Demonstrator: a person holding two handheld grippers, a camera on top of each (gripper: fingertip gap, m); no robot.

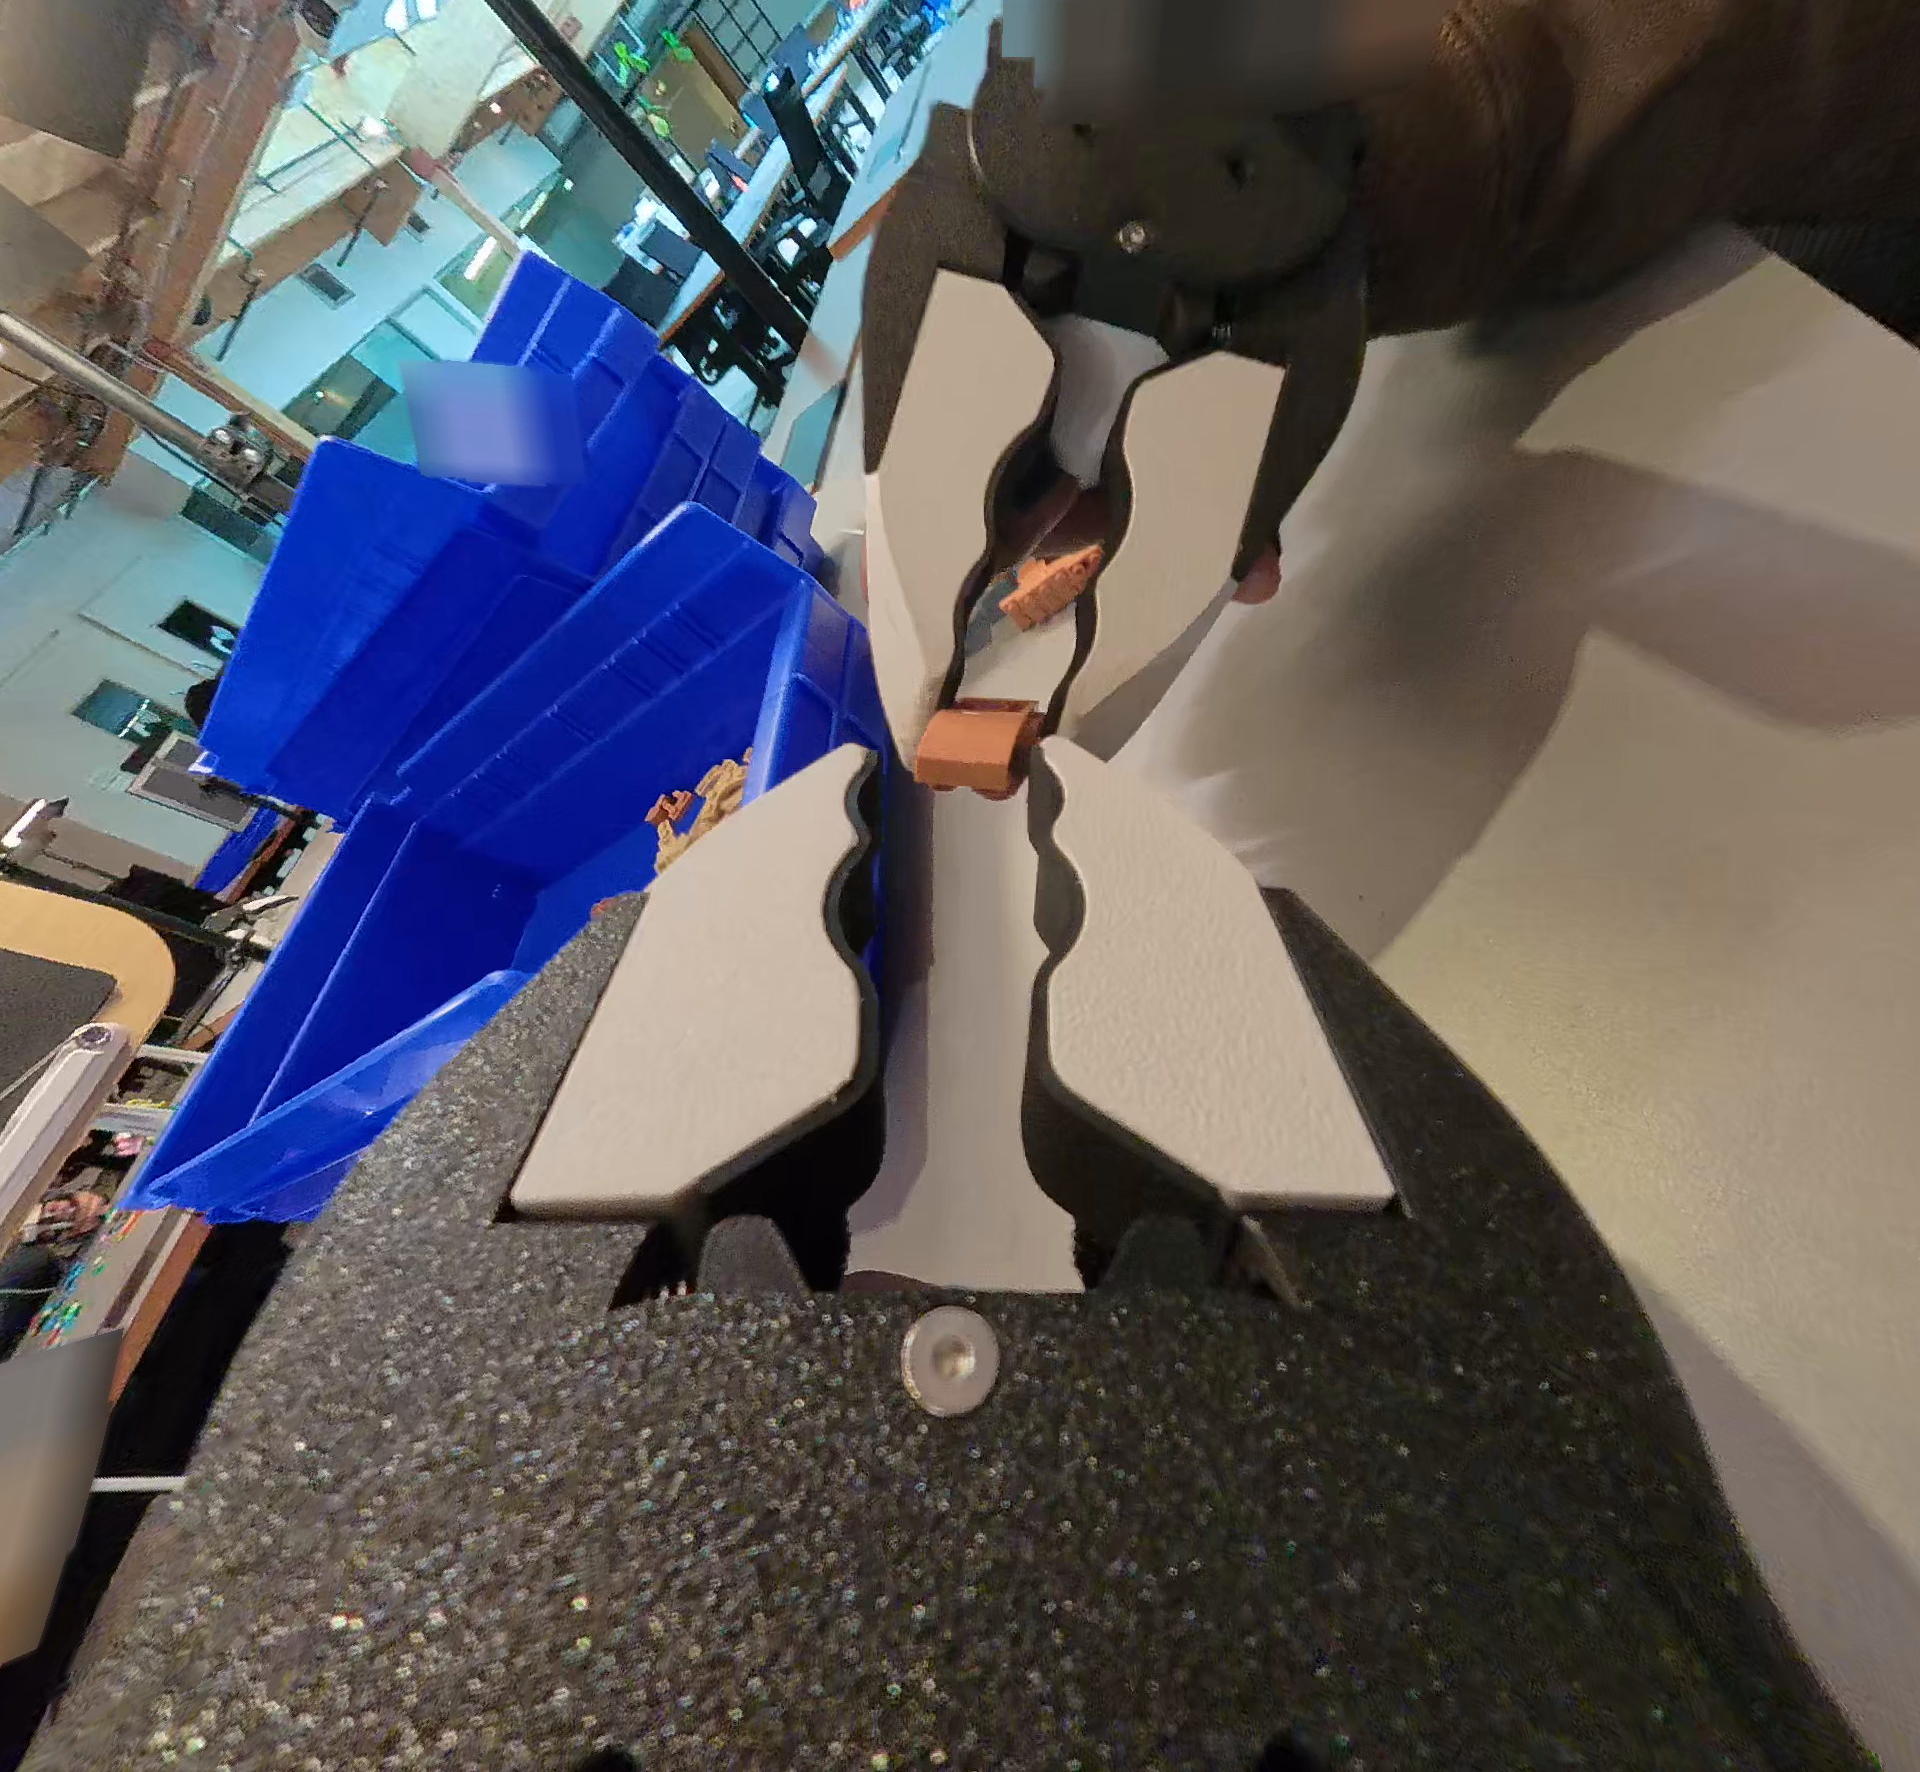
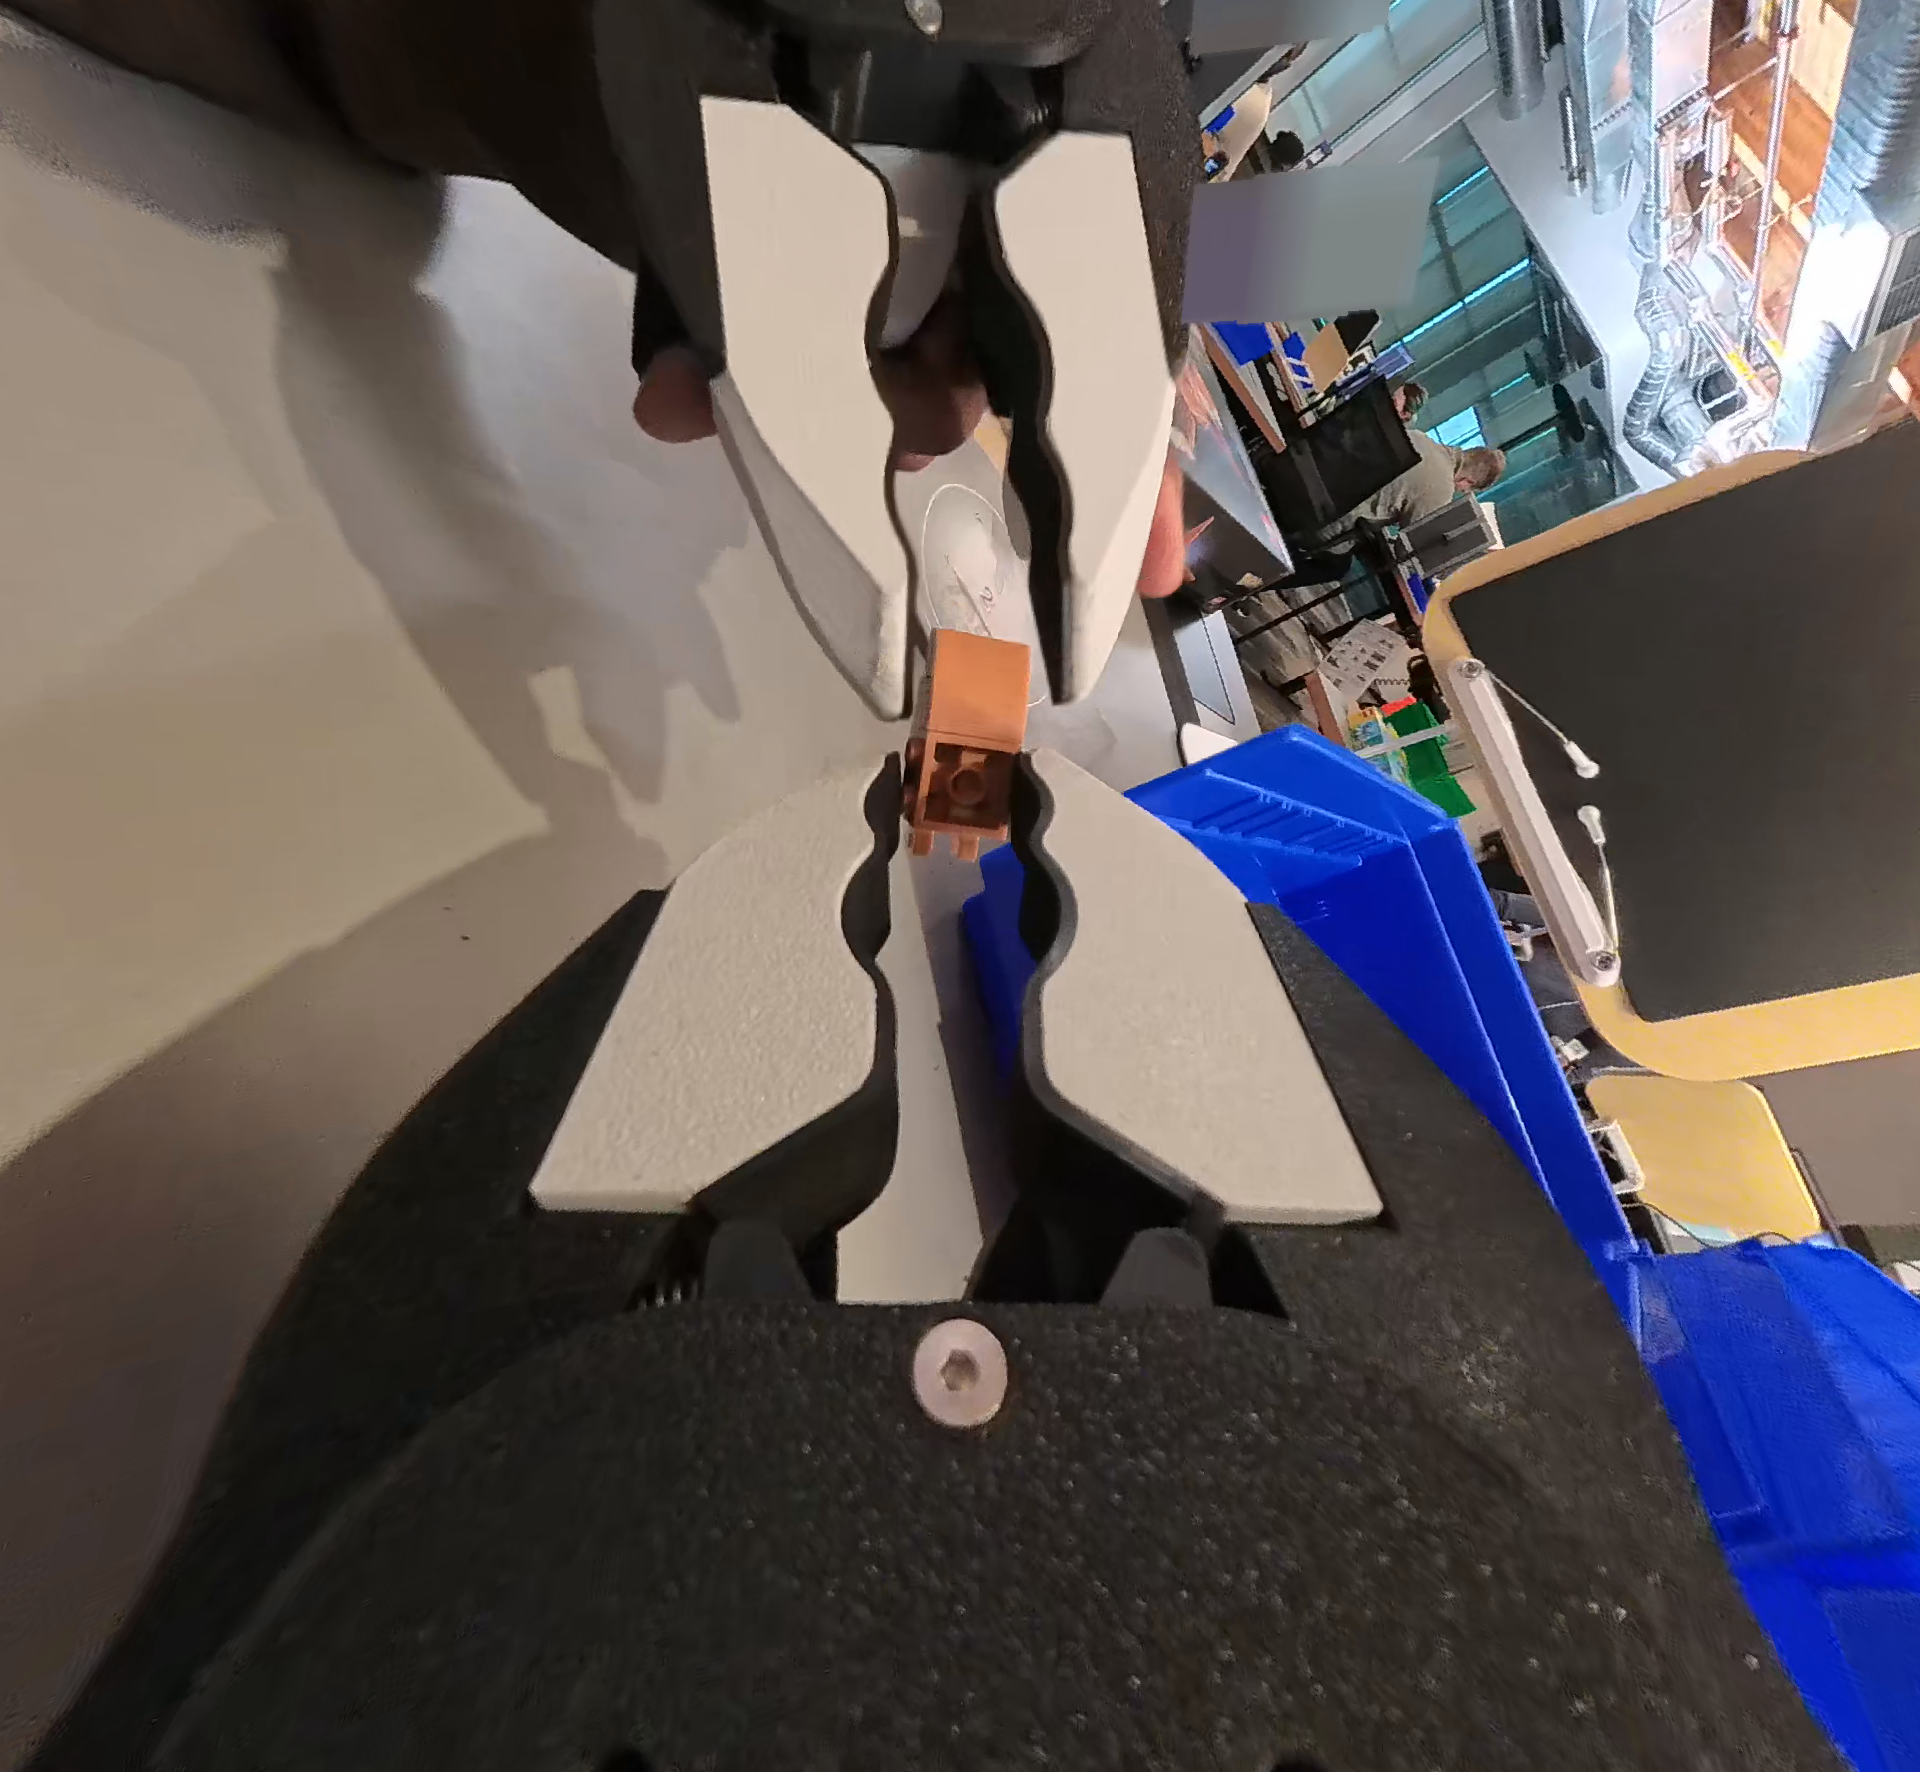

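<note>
Left wrist view: my left tongs stand narrow, pads apart from the brown brick, which my right tongs pinch just beyond my tips. A shove from my pad could twist it loose onto the bench.

Right wrist view: my right tongs clamp the brick; its long axis points straight ahead into the left tongs.

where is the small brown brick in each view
Left wrist view: brown brick just above centre, at the tips of the right gripper reaching in from the top.
Right wrist view: just above centre, its lower end clamped between that gripper's fingertips.
Shared landmark: blue bins, left of the brick in the left view, lower right in the right view.
</note>
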